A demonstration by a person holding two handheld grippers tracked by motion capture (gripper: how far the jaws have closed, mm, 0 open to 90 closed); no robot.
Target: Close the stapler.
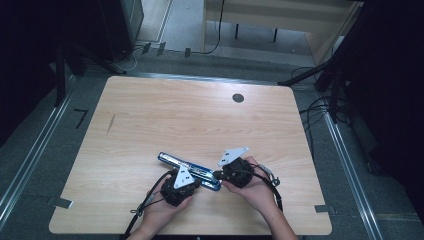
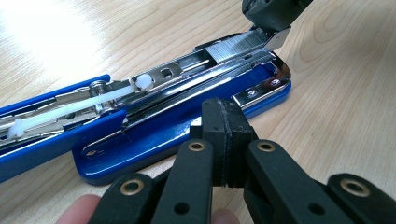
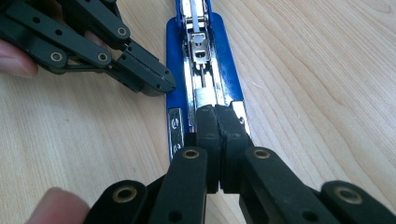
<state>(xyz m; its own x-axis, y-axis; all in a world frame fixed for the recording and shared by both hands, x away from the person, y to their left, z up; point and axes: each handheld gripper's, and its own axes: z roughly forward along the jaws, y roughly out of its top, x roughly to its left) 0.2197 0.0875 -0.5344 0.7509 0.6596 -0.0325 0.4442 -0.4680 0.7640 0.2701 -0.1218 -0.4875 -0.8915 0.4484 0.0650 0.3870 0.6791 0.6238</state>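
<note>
Open blue stapler (image 1: pixel 189 171) lay near the table's (image 1: pixel 165 115) near edge, between both grippers.
Left gripper (image 2: pixel 223 140) had jaws pressed together, empty, tips against the stapler's base. Right gripper (image 3: pixel 217 140) was closed on the staple strip (image 2: pixel 239 46); the grip point itself was hidden.

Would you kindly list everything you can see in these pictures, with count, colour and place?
stapler: one, blue with chrome, opened flat, near front middle of the table.
strip of staples: one, silver, in the stapler's open channel at its front end.
table: one, light wood, centre of the high view.
round cap: one, dark, far right part of the tabletop.
tape pieces: two, grey, at the table's near corners.
left gripper: one, black, jaws together, tips against the stapler's blue base.
right gripper: one, black, jaws together, at the stapler's front end.
</note>
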